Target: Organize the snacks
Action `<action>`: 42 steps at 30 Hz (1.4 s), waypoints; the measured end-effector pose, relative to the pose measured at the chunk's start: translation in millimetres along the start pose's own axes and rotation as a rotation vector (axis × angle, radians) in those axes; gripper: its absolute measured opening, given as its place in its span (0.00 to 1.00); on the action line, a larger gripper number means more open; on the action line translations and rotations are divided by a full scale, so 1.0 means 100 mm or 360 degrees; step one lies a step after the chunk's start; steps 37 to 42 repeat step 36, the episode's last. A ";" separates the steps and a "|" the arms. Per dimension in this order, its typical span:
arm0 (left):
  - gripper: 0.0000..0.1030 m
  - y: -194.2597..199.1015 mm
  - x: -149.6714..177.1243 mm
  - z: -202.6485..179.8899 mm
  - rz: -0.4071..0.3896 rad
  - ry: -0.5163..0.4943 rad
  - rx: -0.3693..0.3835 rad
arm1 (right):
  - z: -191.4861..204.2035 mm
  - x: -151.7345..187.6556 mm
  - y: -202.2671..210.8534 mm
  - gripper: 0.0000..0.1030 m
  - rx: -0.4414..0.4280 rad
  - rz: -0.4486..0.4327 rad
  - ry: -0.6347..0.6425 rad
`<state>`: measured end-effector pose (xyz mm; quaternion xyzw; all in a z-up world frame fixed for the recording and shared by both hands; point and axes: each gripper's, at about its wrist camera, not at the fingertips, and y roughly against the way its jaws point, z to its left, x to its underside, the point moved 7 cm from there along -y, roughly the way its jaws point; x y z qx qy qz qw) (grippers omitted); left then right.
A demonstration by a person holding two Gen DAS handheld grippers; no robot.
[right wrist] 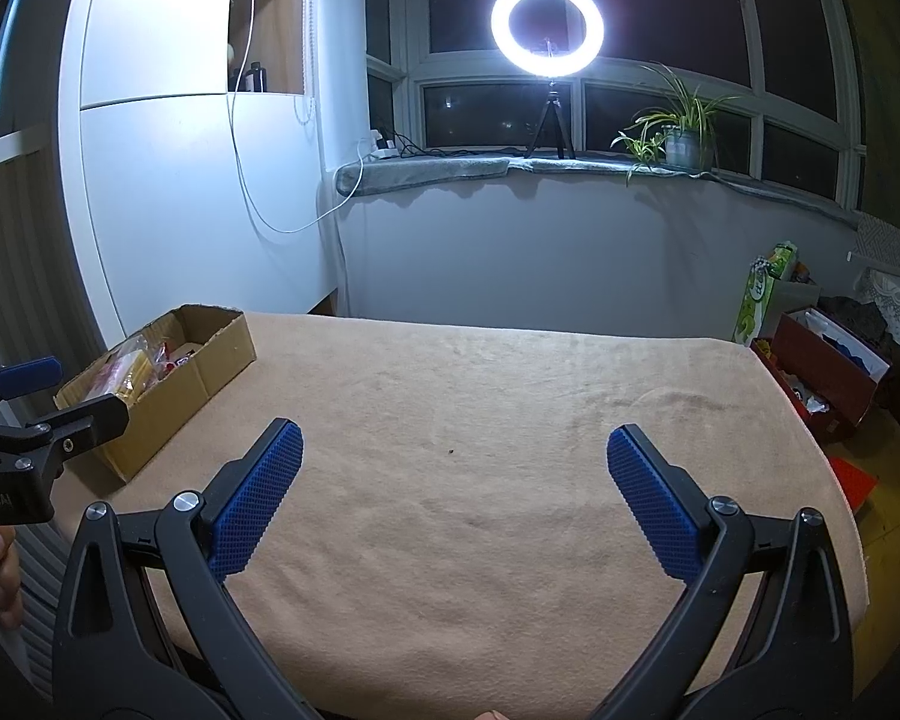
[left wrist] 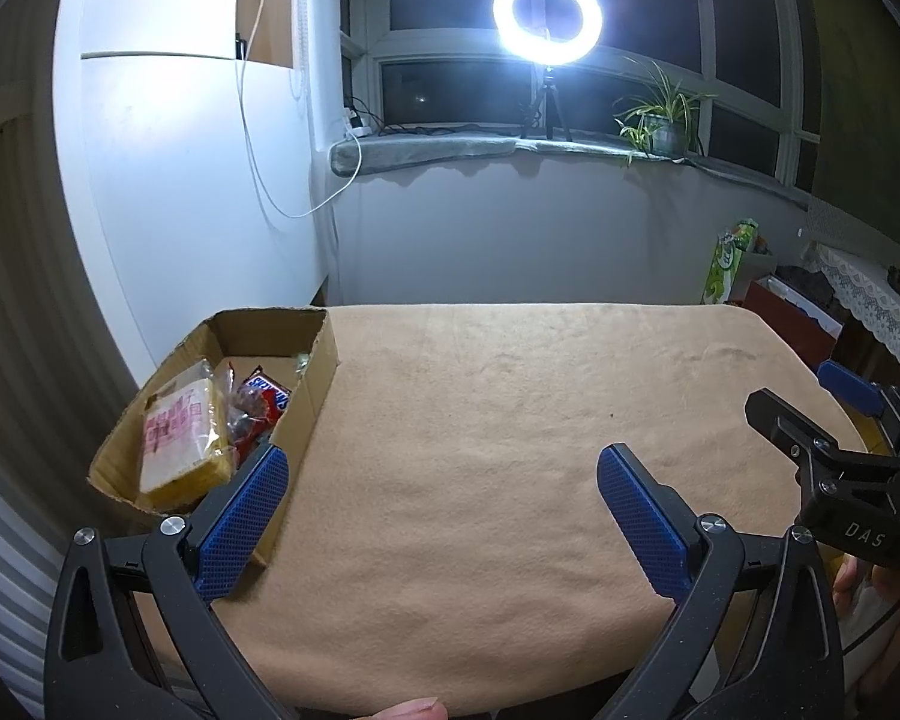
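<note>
A cardboard box [left wrist: 315,384] sits on the left side of the tan-covered table [left wrist: 510,420]. Inside it lie a yellow cake pack with pink print [left wrist: 180,438], a Snickers bar [left wrist: 270,390] and other wrapped snacks. The box also shows in the right wrist view [right wrist: 210,378]. My left gripper [left wrist: 444,468] is open and empty, its left finger just beside the box's near corner. My right gripper [right wrist: 453,450] is open and empty over the bare cloth. It also shows at the right edge of the left wrist view [left wrist: 810,402].
A ring light on a tripod [left wrist: 547,18] and a potted plant [left wrist: 660,120] stand on the windowsill behind. A white cabinet [left wrist: 180,180] stands at the left. A red box [right wrist: 822,372] and a green carton [right wrist: 762,294] sit beyond the table's right end.
</note>
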<state>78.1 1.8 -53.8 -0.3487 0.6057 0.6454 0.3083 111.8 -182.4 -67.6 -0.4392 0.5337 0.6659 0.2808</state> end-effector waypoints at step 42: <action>0.99 0.00 0.07 0.16 -0.0008 0.0095 -0.0160 | -0.01 0.08 -0.01 1.00 -0.0007 0.0033 -0.0005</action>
